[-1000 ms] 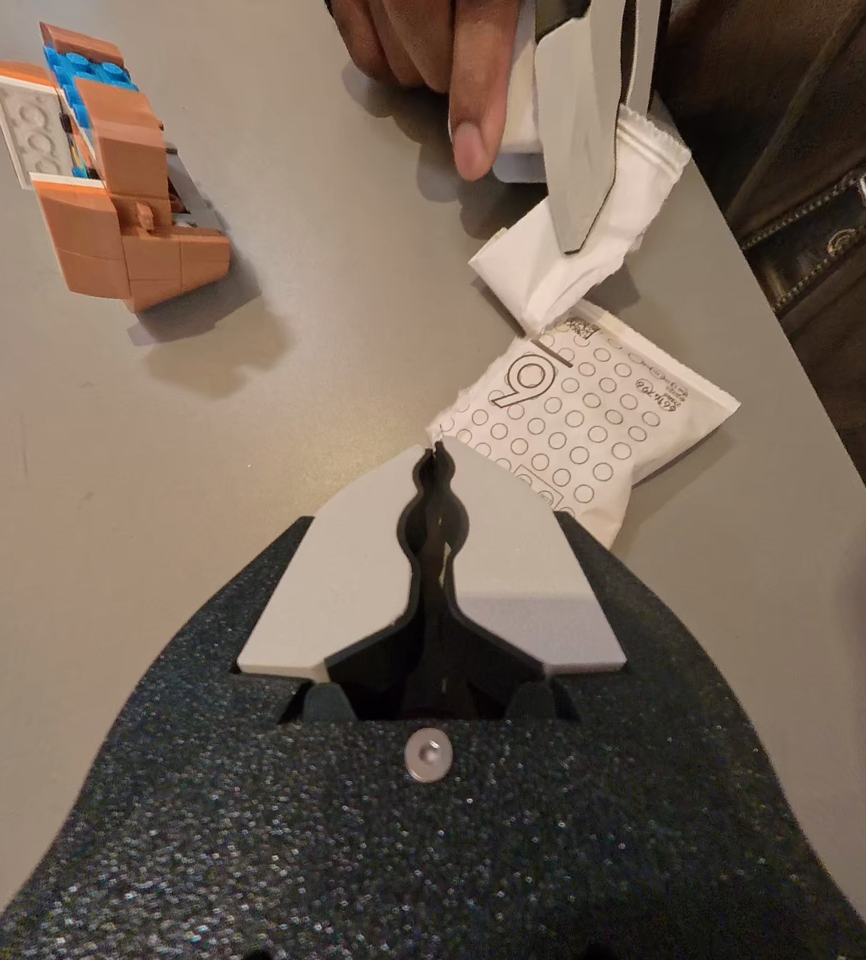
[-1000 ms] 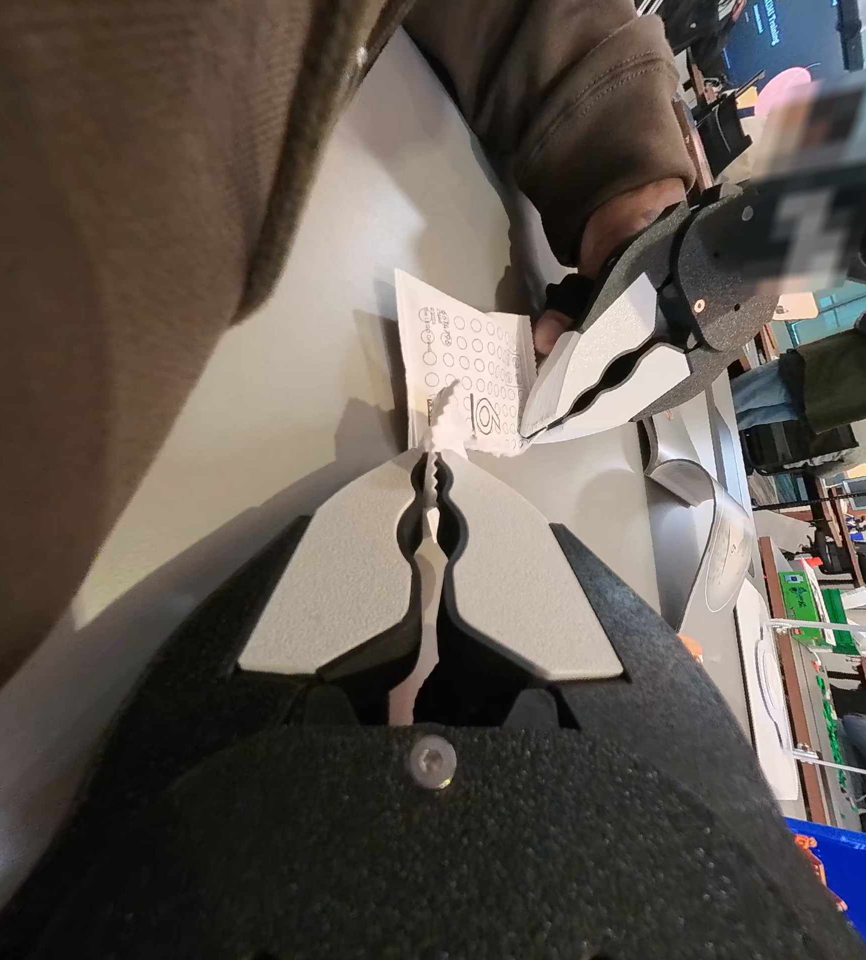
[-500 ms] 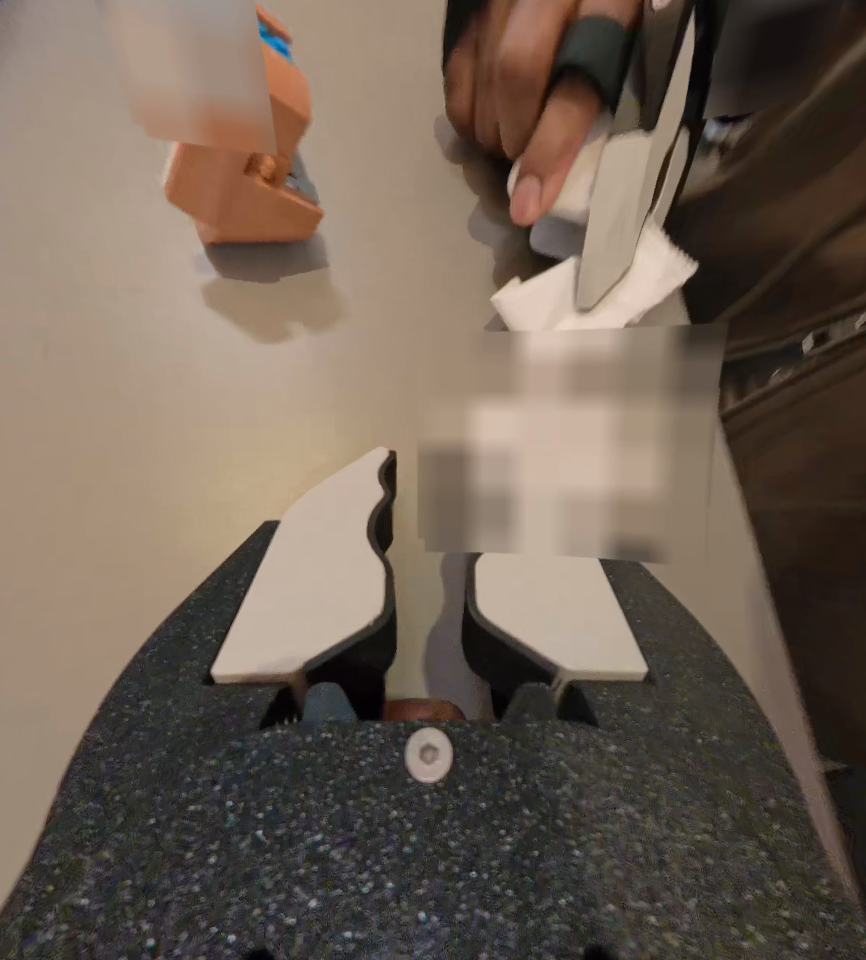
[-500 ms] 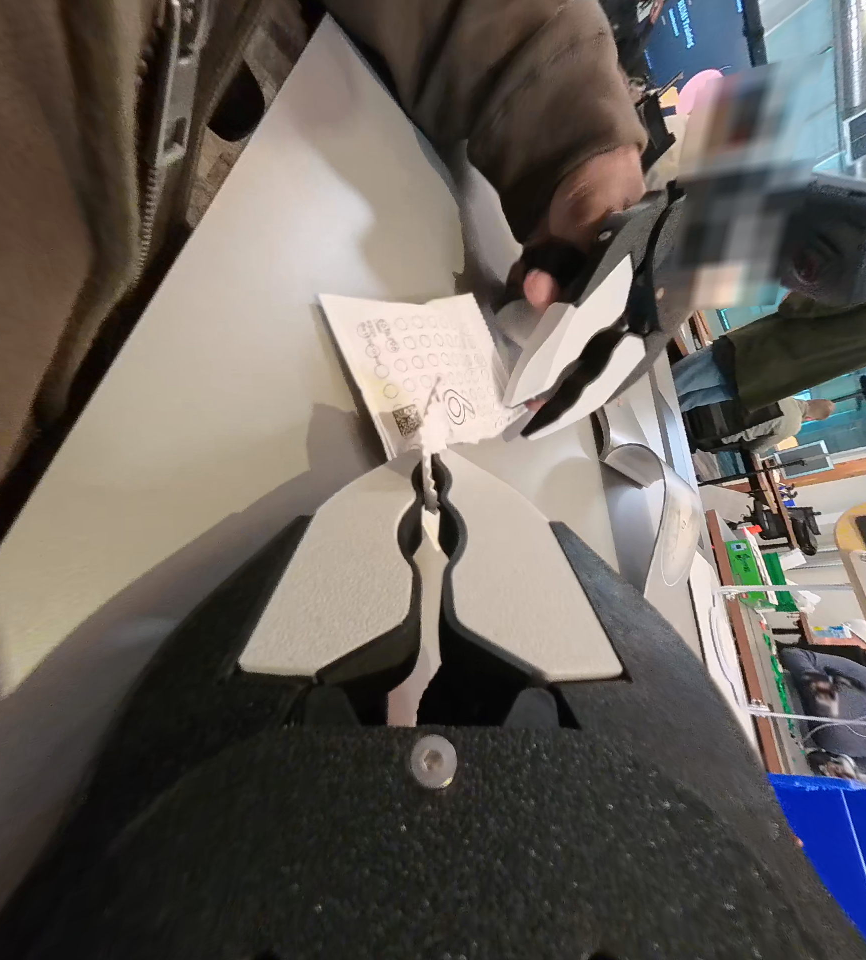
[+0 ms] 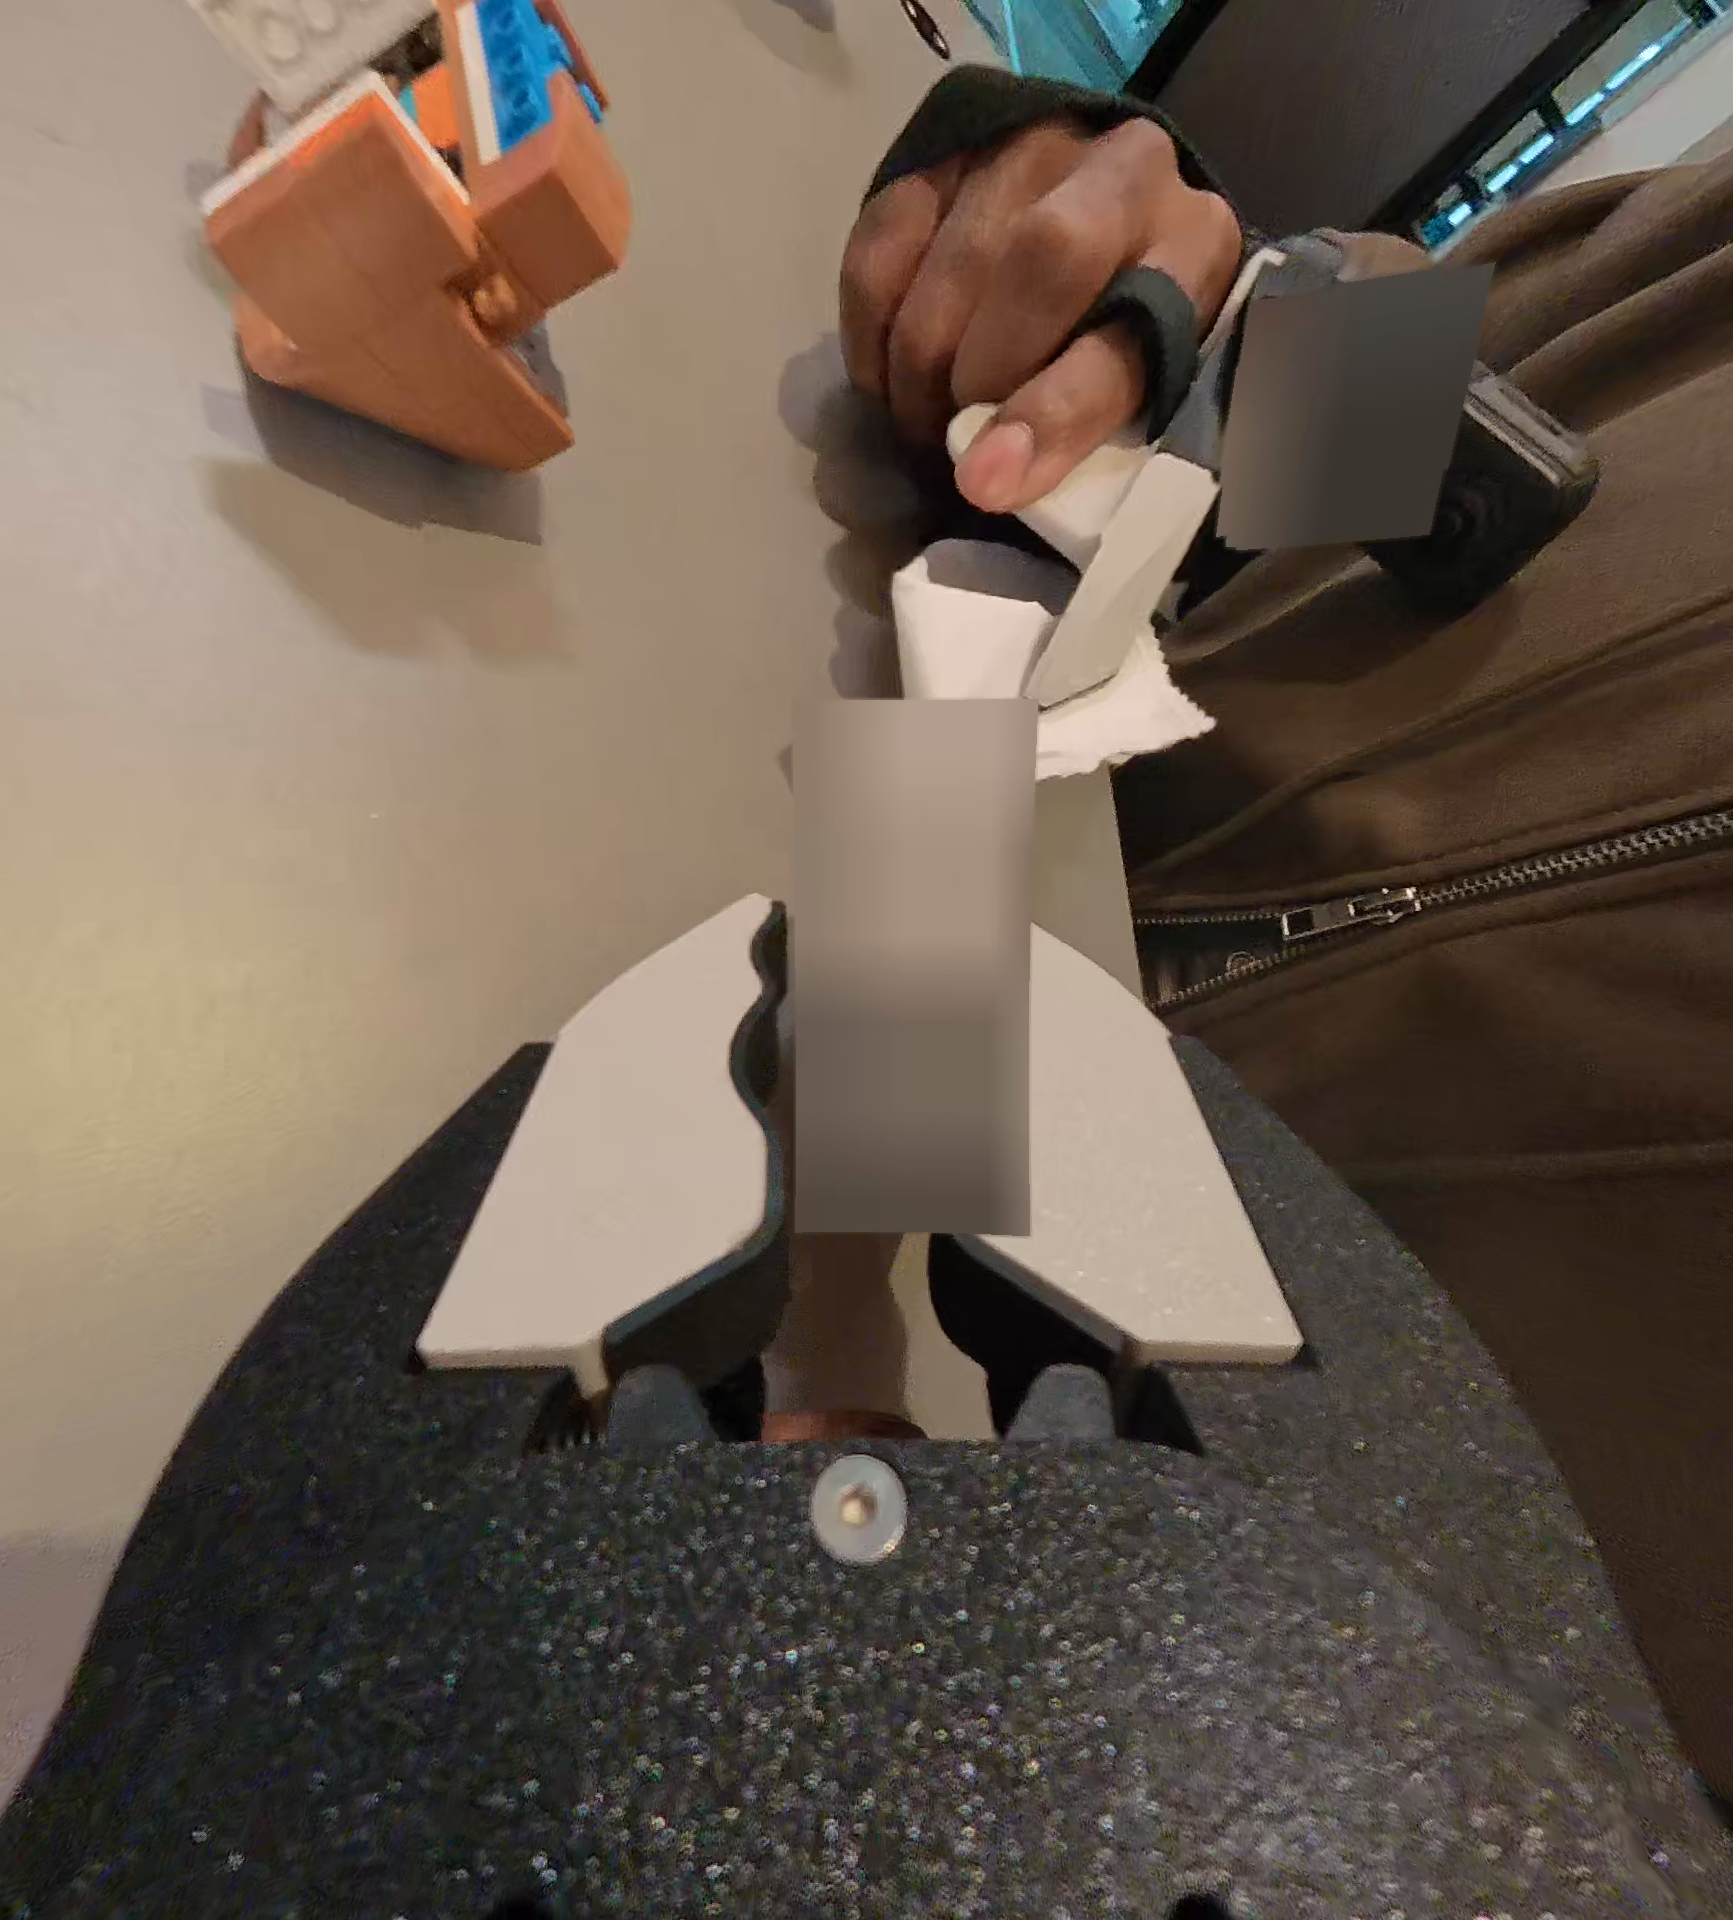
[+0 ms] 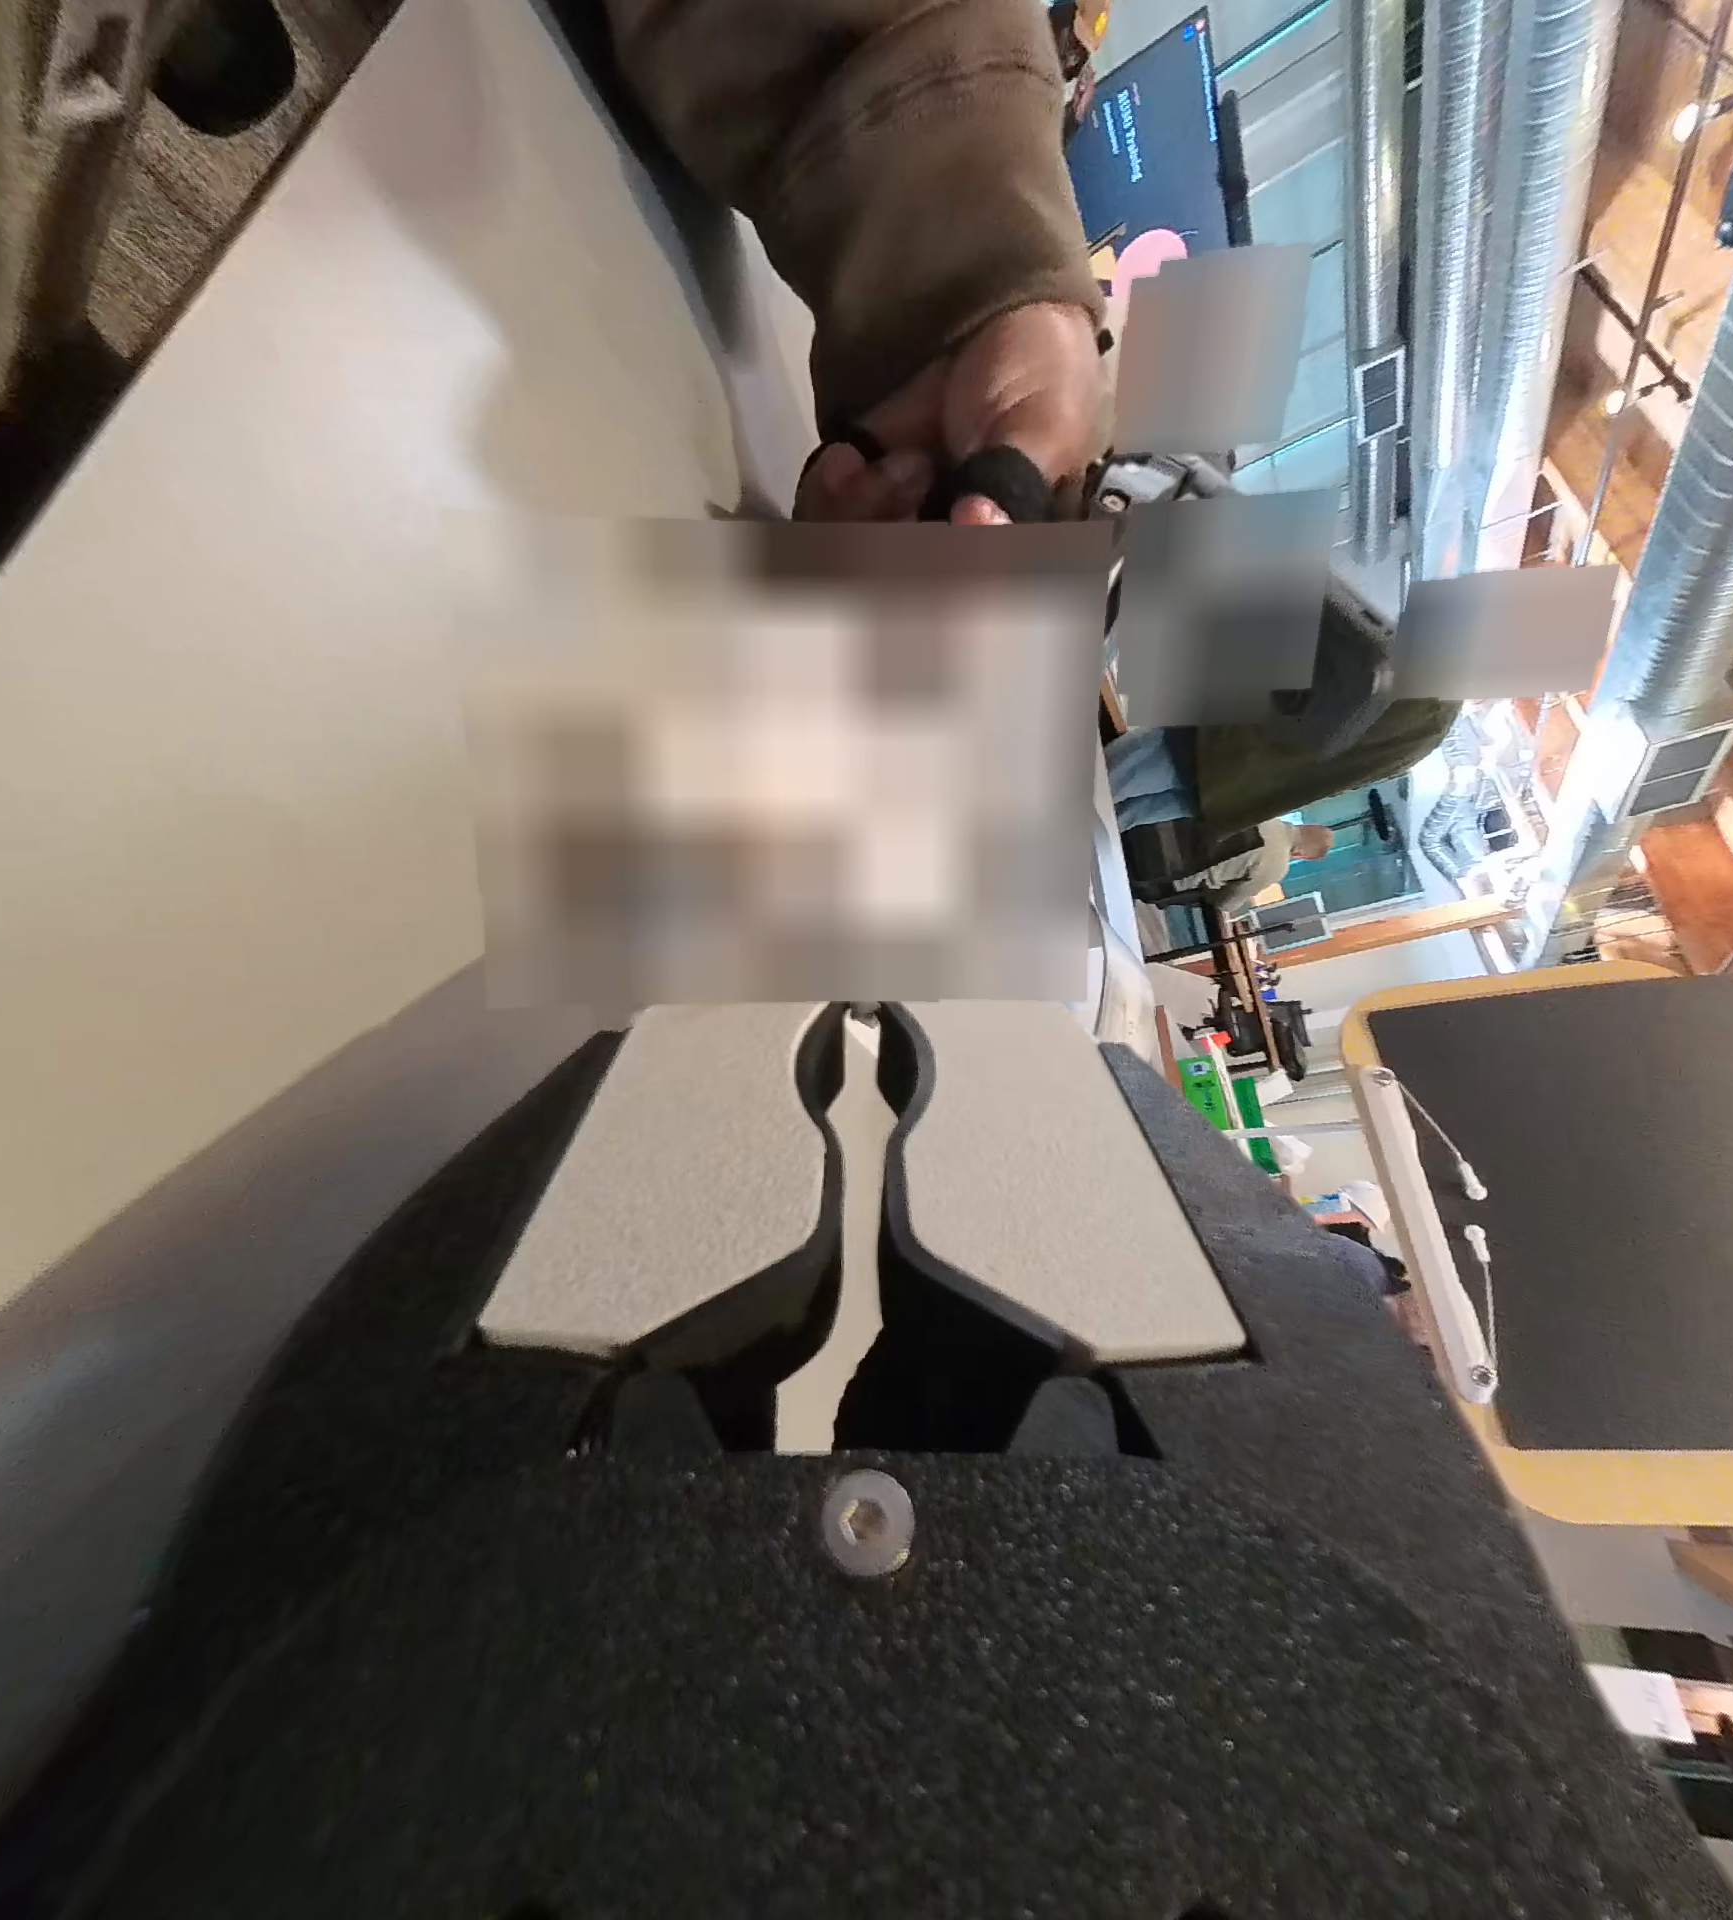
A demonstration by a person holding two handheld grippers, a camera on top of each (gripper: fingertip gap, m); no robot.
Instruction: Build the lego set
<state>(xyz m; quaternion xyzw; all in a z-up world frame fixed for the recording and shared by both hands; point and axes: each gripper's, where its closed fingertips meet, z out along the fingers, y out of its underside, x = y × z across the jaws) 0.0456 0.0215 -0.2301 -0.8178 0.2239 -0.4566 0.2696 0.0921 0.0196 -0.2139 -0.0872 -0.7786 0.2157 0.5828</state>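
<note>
Grey table (image 5: 166, 935): left tongs (image 5: 909, 935) parted; right tongs (image 5: 1085, 665) pinch white bag (image 5: 966, 634); brick model (image 5: 405, 260) well apart.

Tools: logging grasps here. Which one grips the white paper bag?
The right tool, farther off beside the brown jacket, pinches the white paper bag; the left tool stands open.

Upper left, the lego model (image 5: 405, 260) is orange-brown with blue, white and grey; the bag (image 5: 976, 634) is white, the jacket (image 5: 1527, 935) brown.
</note>
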